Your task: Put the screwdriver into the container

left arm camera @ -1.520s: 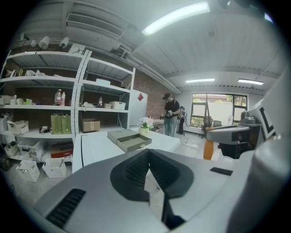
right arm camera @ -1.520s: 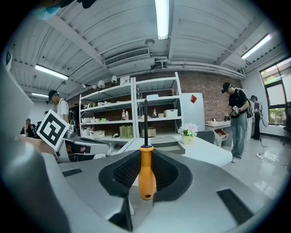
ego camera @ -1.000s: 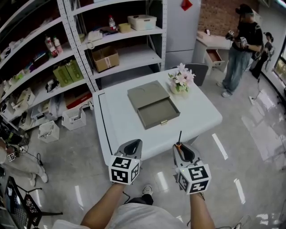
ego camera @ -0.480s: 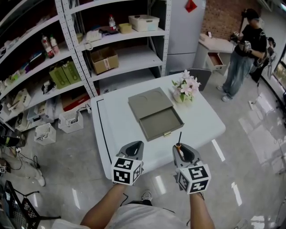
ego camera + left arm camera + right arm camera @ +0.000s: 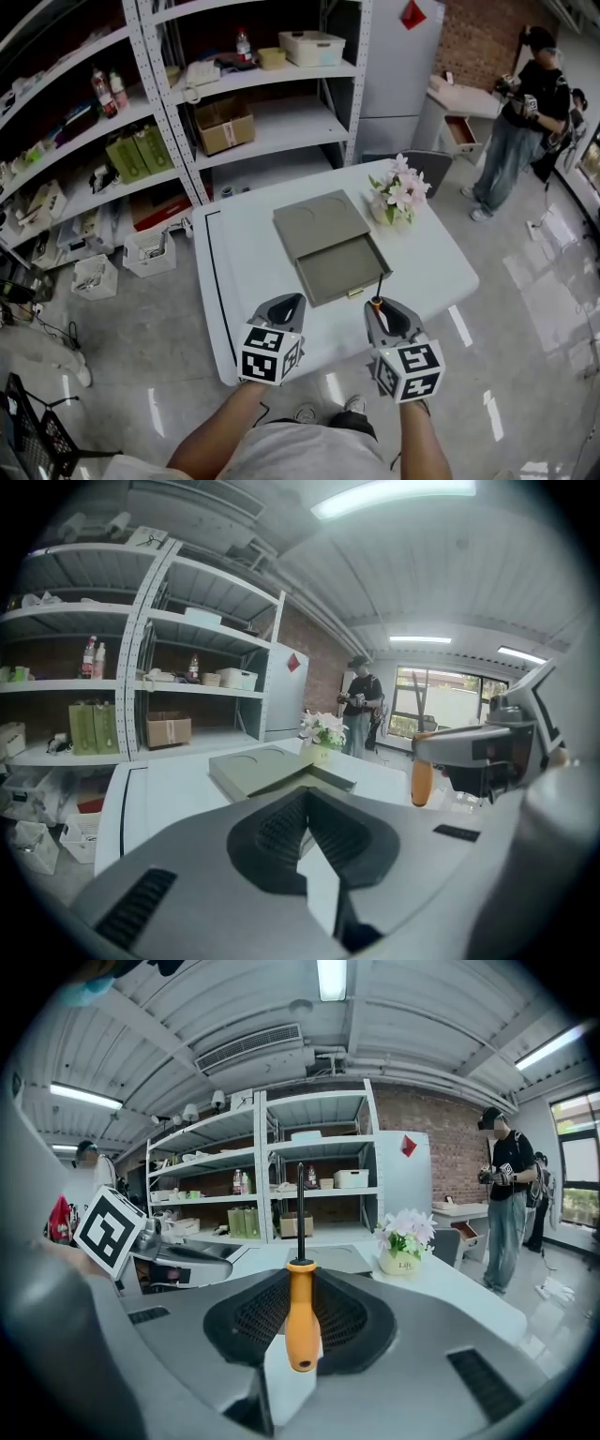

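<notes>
Forearms reach forward side by side, right gripper pinching an orange-handled, dark-shafted screwdriver upright in its jaws, left gripper with jaws pressed together.

We wear a pale grey top, and our forearms are bare. Our left gripper and right gripper have smooth grey shells with black ribbed pads inside. Each carries a white cube printed with black square markers.
</notes>
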The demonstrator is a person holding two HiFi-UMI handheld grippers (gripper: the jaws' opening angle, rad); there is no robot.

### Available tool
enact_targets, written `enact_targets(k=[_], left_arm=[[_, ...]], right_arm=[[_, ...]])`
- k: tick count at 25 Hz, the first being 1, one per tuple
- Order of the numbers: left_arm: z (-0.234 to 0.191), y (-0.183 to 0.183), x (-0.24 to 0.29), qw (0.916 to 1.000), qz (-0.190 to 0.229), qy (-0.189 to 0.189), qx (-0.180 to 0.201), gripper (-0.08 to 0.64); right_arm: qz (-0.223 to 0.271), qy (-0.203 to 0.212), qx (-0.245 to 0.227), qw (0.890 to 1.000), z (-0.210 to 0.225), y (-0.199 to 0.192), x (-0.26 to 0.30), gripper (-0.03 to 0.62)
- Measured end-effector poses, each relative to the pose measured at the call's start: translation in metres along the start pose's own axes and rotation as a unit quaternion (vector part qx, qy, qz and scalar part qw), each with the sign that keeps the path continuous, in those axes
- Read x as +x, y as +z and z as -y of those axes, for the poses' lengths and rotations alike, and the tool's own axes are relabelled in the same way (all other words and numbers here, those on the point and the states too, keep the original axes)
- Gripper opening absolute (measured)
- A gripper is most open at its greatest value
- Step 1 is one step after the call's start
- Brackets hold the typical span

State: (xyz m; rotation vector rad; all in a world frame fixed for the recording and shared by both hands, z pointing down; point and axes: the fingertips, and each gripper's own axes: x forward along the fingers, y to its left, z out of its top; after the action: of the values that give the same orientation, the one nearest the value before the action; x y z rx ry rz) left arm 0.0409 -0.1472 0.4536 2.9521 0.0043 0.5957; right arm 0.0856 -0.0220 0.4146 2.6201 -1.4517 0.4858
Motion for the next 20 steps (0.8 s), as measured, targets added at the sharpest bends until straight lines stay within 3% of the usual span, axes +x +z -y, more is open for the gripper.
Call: enact_targets(k=[9,20], left_arm=[[-0.019,0.010,0.027,0.9995,0.001,0.030,-0.005,0.005],[-0.048,0.013,0.062,0.9896,-0.004,0.135,-0.049,0.005]], right_arm=[[0.004,0.032,-0.012,0.999,0.022,0.014,0.041,0.074],[-0.011,0.130,-0.045,0.990,0.061,0.028,0.103,0.074]])
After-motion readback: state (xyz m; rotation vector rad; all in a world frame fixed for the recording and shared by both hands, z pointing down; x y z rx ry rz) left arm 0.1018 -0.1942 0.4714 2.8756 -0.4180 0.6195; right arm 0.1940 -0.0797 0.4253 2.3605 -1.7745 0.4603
